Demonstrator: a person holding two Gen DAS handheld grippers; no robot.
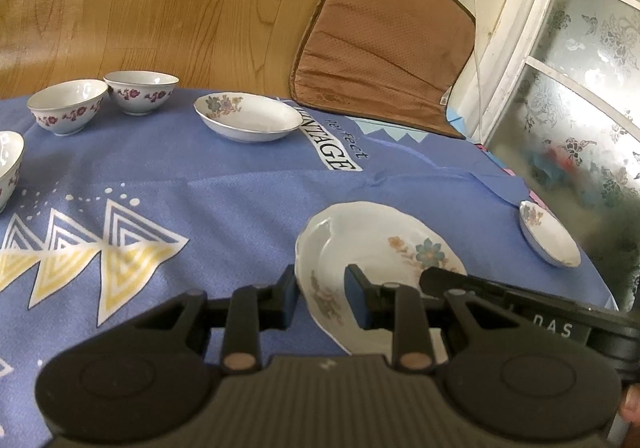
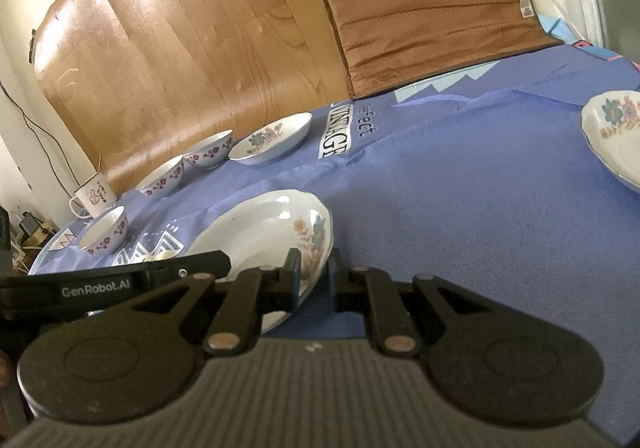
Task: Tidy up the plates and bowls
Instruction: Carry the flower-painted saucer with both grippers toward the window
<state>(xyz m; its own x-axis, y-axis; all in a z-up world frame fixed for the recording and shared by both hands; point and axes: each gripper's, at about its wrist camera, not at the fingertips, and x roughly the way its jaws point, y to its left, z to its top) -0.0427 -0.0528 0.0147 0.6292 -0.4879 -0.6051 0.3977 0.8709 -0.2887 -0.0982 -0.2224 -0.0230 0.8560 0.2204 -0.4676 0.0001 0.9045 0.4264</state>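
Both claws are angling down over the blue-clothed surface (image 1: 240, 184). Left claw (image 1: 322, 298) is straddling the near rim of the scalloped floral plate (image 1: 360, 240), pads looking pressed on it. Right claw (image 2: 314, 280) is gripping the plate's opposite rim. Plate's near edge is hidden behind claw bodies, so contact prob. but not certain.

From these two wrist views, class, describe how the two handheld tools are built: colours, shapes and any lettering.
Both are matte black. Each left tool and right tool has a ribbed grey-black body, two round discs at its sides, linkage arms with copper-coloured pivot pins, and two flat fingers with dark blue pads. White lettering shows on their sides: "GenRobot.AI" on the left tool in the right view, "DAS" on the right tool in the left view. No cables or sleeves show.
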